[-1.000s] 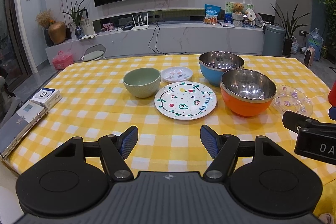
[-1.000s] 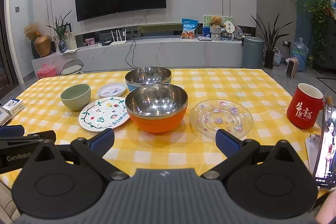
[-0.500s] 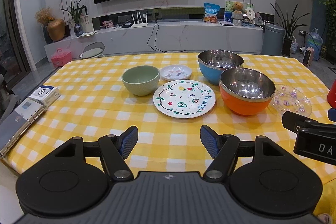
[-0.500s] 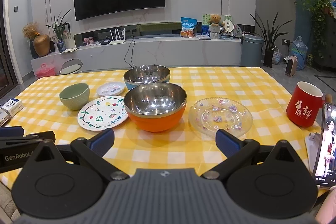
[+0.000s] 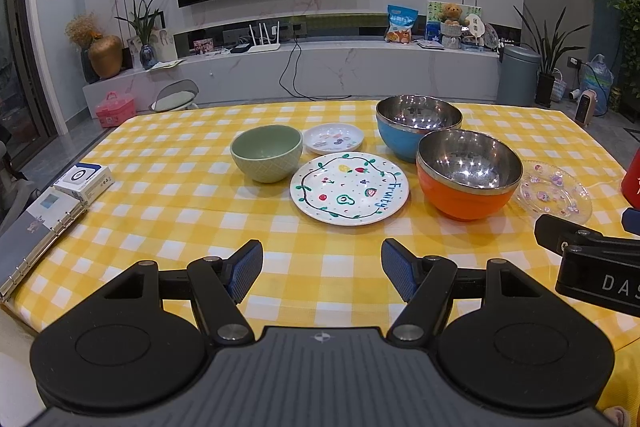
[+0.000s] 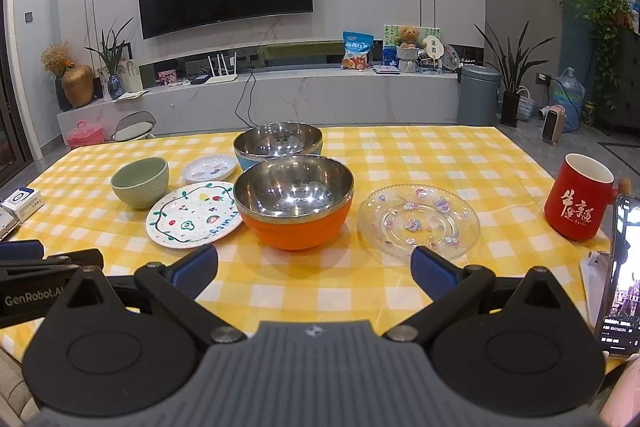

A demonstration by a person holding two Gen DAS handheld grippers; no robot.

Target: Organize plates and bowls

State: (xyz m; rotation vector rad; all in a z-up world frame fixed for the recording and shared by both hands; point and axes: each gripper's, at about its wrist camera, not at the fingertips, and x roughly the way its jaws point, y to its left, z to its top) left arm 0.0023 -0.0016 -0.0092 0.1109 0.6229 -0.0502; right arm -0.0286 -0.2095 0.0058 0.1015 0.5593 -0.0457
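Your left tool (image 5: 322, 277) is spread wide, its blue pads holding nothing and touching nothing, poised over the near part of the yellow checked counter (image 5: 160, 187). Your right tool (image 6: 314, 269) is spread wider still, also empty, with bare cloth between its fingers. All the dishes sit upright, mouths up, and since they are round none has a long axis to speak of; only the painted plate (image 5: 349, 188) gives a direction, its blue lettering running along the rim on the right side as you see it from the left wrist. That plate lies straight ahead of your left tool, well apart from its tips. The green bowl (image 5: 266, 155) stands just beyond and left of it, and the small white dish (image 5: 333, 138) sits behind the plate, close beside the green bowl. To the right, the orange bowl (image 5: 469, 174) with its steel lining stands near the plate's right edge, and the blue bowl (image 5: 418, 127) is right behind it; whether the two touch you cannot tell. From the right wrist, the orange bowl (image 6: 294, 201) is dead ahead of your right tool, a little left of centre, and the clear glass plate (image 6: 419, 223) lies flat just beyond the right finger (image 6: 434, 273). A red mug (image 6: 579, 202) stands upright farther right, well apart from the dishes.
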